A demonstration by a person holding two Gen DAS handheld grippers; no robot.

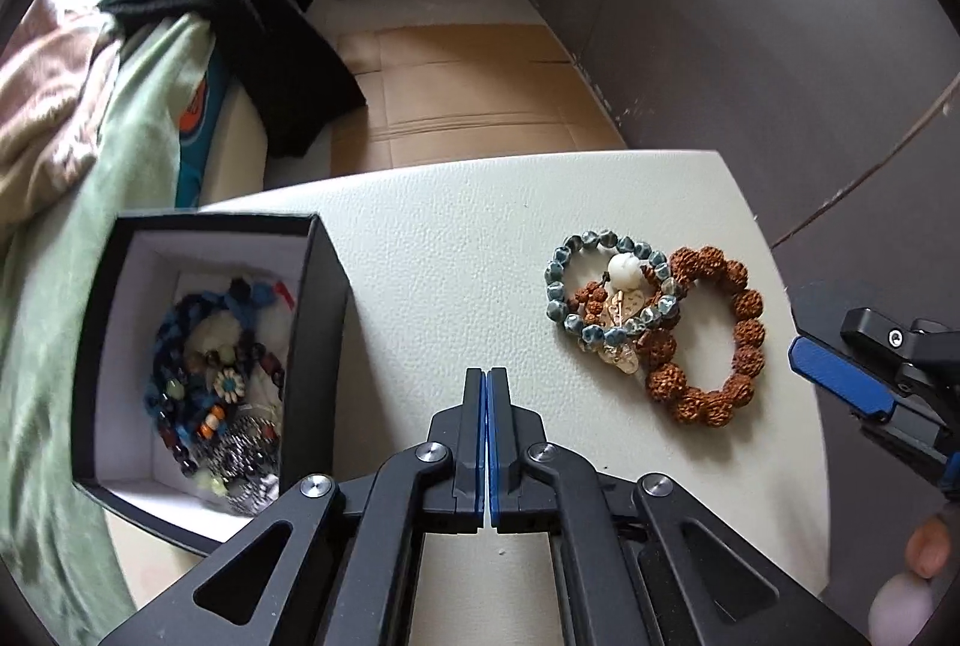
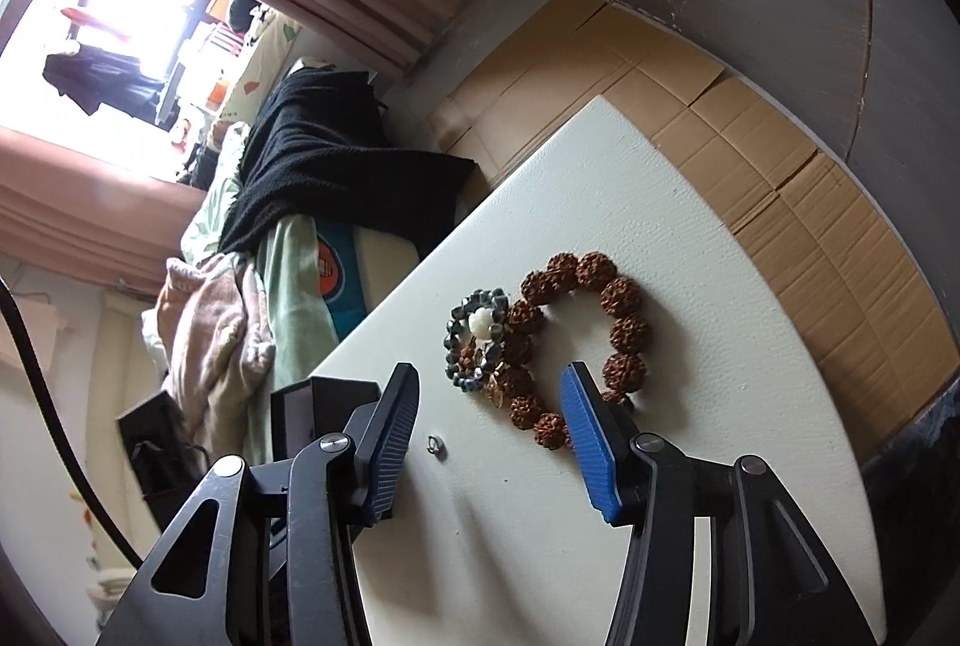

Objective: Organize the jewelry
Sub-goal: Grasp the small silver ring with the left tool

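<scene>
Left gripper (image 1: 486, 376) pressed closed, empty, beside black cardboard box (image 1: 324, 322) of beads. Right gripper (image 2: 489, 400) half-spread, nothing held, near brown seed-bead bracelet (image 2: 624, 328) tangled with blue-grey bead bracelet (image 2: 474, 340) on white table (image 2: 690, 238). Risk: grabbing one drags other off edge.

The white textured counter (image 1: 432, 250) carries a black open box (image 1: 324, 322) at its left edge. Well apart to the right lie a blue bracelet (image 1: 561, 286) and a brown bracelet (image 1: 744, 310), overlapping. A small ring (image 2: 433, 445) lies alone.
</scene>
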